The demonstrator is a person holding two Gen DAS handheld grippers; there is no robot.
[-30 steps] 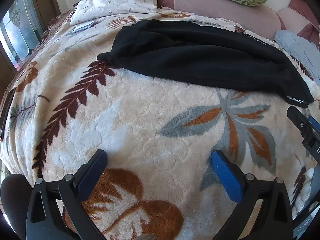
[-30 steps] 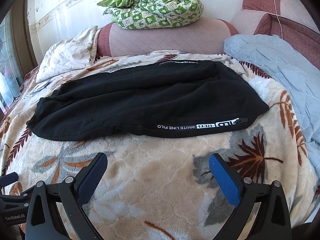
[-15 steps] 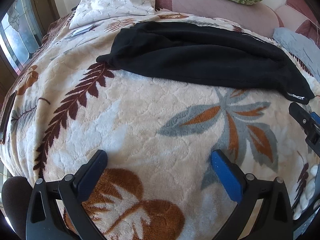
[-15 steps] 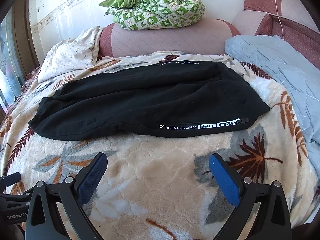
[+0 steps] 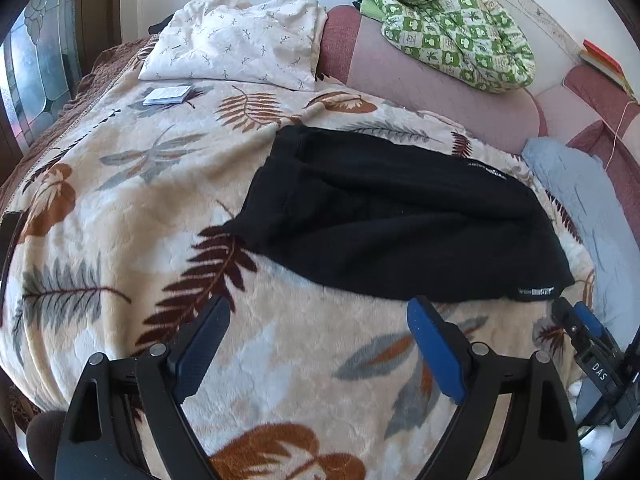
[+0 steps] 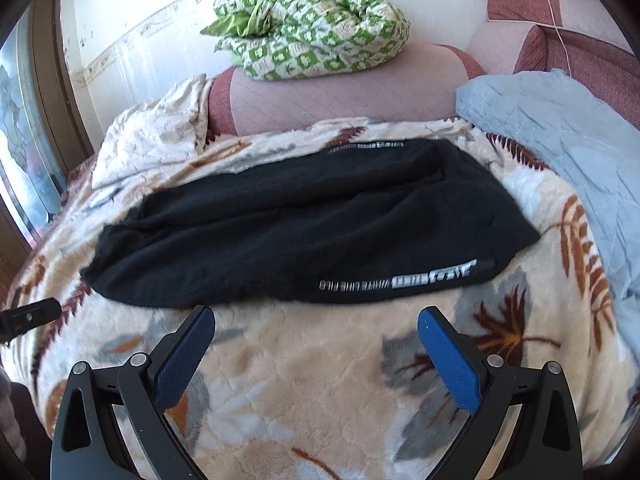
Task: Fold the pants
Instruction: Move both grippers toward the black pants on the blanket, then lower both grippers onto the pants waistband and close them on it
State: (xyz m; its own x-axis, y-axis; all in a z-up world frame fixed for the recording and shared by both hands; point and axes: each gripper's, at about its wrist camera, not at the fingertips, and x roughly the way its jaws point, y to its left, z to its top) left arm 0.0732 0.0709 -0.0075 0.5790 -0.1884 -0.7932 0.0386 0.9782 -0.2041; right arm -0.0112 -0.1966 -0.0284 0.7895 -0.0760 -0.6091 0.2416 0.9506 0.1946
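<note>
Black pants (image 5: 392, 220) lie folded lengthwise on the leaf-patterned blanket (image 5: 132, 208), with white lettering along the near edge. They also show in the right wrist view (image 6: 304, 224). My left gripper (image 5: 320, 320) is open and empty, just short of the pants' near edge. My right gripper (image 6: 316, 328) is open and empty, its fingertips close to the near hem. The right gripper shows at the right edge of the left wrist view (image 5: 588, 344). The left gripper's tip shows at the left edge of the right wrist view (image 6: 28, 316).
A green checked quilt (image 6: 312, 28) sits on the pink bolster (image 6: 352, 88) at the back. A white pillow (image 5: 236, 40) and a small booklet (image 5: 168, 94) lie at the back left. A light blue cover (image 6: 560, 140) lies on the right.
Both grippers have moved forward toward the pants and tilted up, so more of the back wall shows. Both stay open. The pants have not moved.
</note>
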